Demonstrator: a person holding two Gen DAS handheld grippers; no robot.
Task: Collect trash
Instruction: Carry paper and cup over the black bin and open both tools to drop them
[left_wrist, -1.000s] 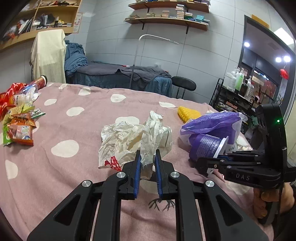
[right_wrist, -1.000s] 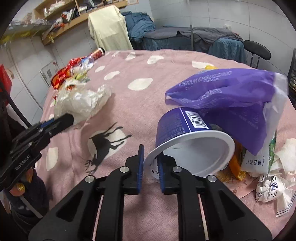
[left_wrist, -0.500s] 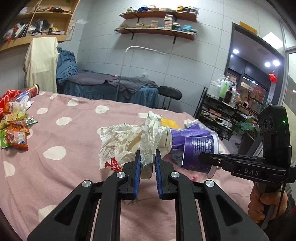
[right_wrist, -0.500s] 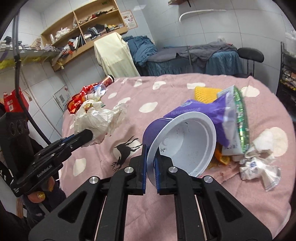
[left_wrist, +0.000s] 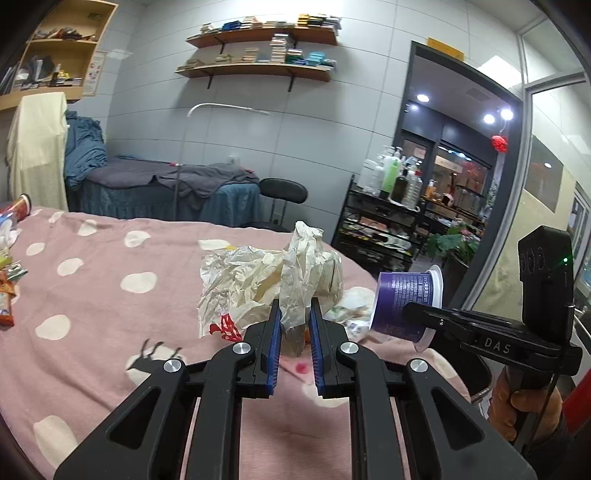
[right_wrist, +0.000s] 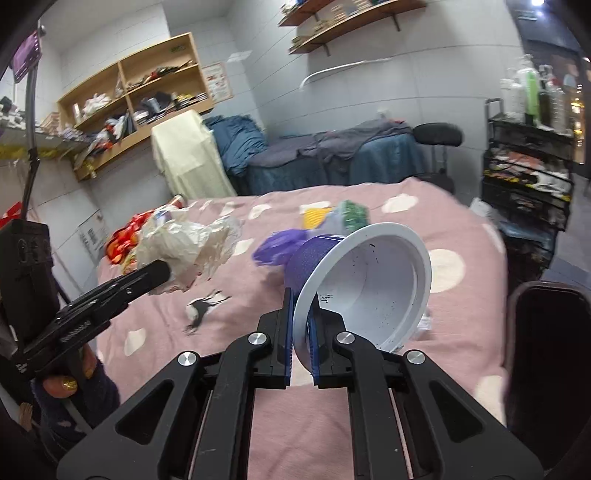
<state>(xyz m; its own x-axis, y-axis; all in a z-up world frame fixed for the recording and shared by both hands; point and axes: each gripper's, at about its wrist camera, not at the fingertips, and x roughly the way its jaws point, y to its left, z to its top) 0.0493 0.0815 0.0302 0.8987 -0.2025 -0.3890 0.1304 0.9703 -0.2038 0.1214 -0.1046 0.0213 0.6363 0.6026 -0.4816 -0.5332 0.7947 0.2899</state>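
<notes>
My left gripper (left_wrist: 293, 314) is shut on a crumpled cream paper wrapper (left_wrist: 273, 280) and holds it above the pink spotted table cloth (left_wrist: 92, 295). The wrapper also shows in the right wrist view (right_wrist: 184, 247). My right gripper (right_wrist: 301, 299) is shut on the rim of an empty purple and white paper cup (right_wrist: 365, 288), held tilted in the air. In the left wrist view the cup (left_wrist: 404, 302) hangs to the right of the wrapper, past the table's right side.
More trash lies on the cloth: a purple bag (right_wrist: 280, 243), a yellow packet (right_wrist: 314, 216) and a green wrapper (right_wrist: 354, 214). Snack packets (right_wrist: 125, 236) lie at the far left. A dark bin rim (right_wrist: 546, 354) stands at the right. A black shelf cart (left_wrist: 384, 229) stands behind.
Both grippers have lifted higher off the table with their loads. The cup has come away from the purple bag and moved right, toward the table's edge.
</notes>
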